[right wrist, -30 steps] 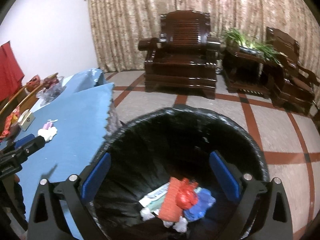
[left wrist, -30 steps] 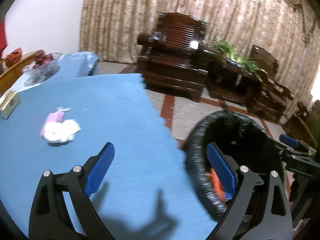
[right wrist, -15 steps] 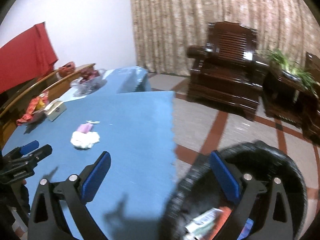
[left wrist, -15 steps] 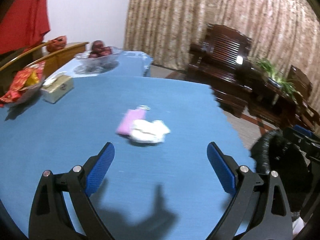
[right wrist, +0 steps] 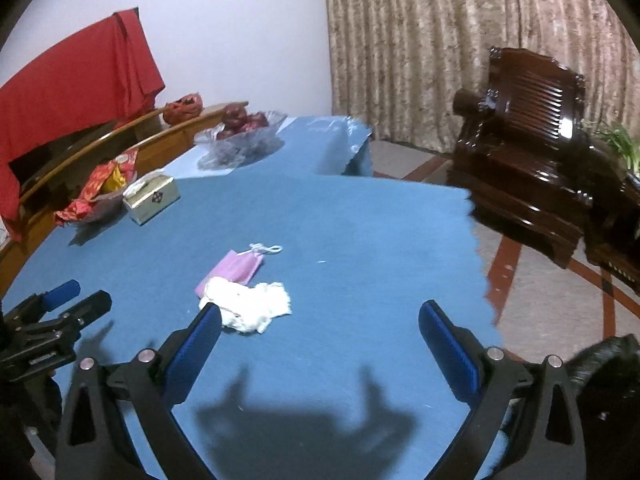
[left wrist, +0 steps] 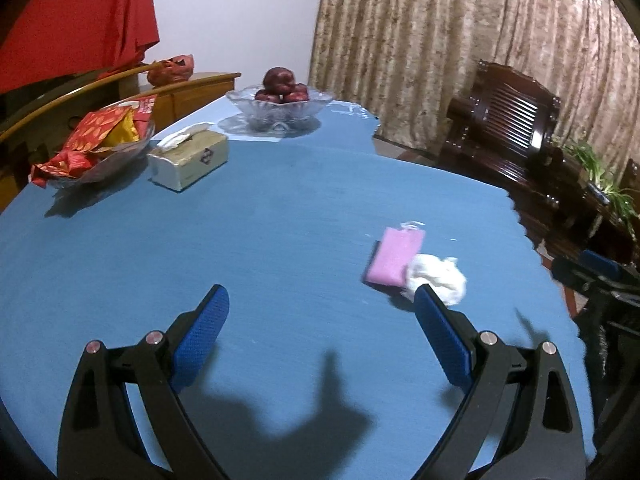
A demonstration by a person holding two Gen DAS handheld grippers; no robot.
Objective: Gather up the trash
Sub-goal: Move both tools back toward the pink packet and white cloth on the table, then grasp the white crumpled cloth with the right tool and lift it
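The left hand-held gripper (left wrist: 320, 312) is wide open and holds nothing. On the blue tabletop (left wrist: 260, 248), at about 1 o'clock from it, lies a pink face mask (left wrist: 394, 256) with a crumpled white tissue (left wrist: 438, 276) touching it. Both look light, soft and floppy. Pinch the tissue at its puffy middle, the mask across its folded body. The right hand-held gripper (right wrist: 320, 318) is open and empty too; the tissue sits at its 11 o'clock.

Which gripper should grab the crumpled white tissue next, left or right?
Probably right. The white tissue lies just ahead of the open right gripper, by its left finger, with the bin beside it. The left gripper is open too, but farther from the bin.
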